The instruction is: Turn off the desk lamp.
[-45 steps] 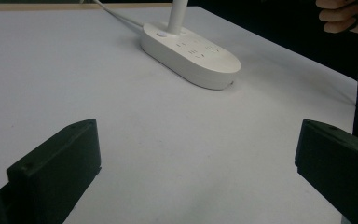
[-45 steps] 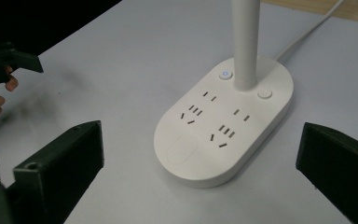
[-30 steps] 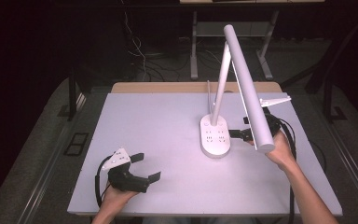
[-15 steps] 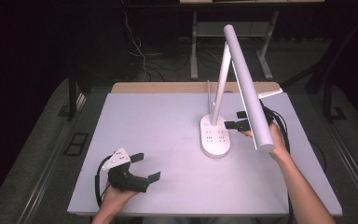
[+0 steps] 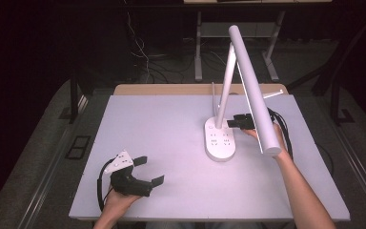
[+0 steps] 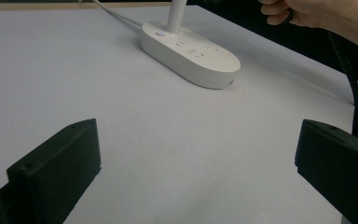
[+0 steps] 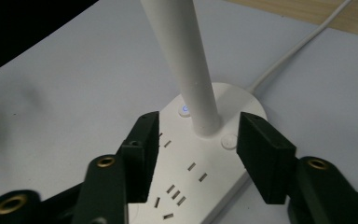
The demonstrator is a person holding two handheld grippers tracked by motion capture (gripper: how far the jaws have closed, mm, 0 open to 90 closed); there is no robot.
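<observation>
Right gripper [image 7: 196,140] sits low over the lamp base [image 7: 200,177], jaws parted and empty. We see the lamp post [image 7: 186,65] rising straight ahead of the gap, just past the jaw tips and roughly centred between them; neither jaw touches it. The post's long axis runs near upright, leaning slightly, so it stands crosswise to the line on which the jaws would close. A lit blue button [image 7: 184,110] lies on the base just off the inner face of the jaw at the left of the right gripper view, a plain round button [image 7: 229,139] by the other jaw. The sockets on the base lie under and behind the jaw tips.

From the high view, the right gripper [image 5: 240,121] is at the foot of the post [image 5: 224,86], under the long lamp head [image 5: 255,90]. The white cord [image 7: 293,51] runs away beyond the base.

Left gripper [image 5: 147,171] rests well apart on the surface [image 5: 171,124], jaws wide open, holding nothing; the base [image 6: 189,51] lies far ahead of them.

Our reading: the right hand is clearly the nearer, and a short push forward would bring the post between its jaws, or a jaw tip onto a button. Which is meant, we cannot tell.
</observation>
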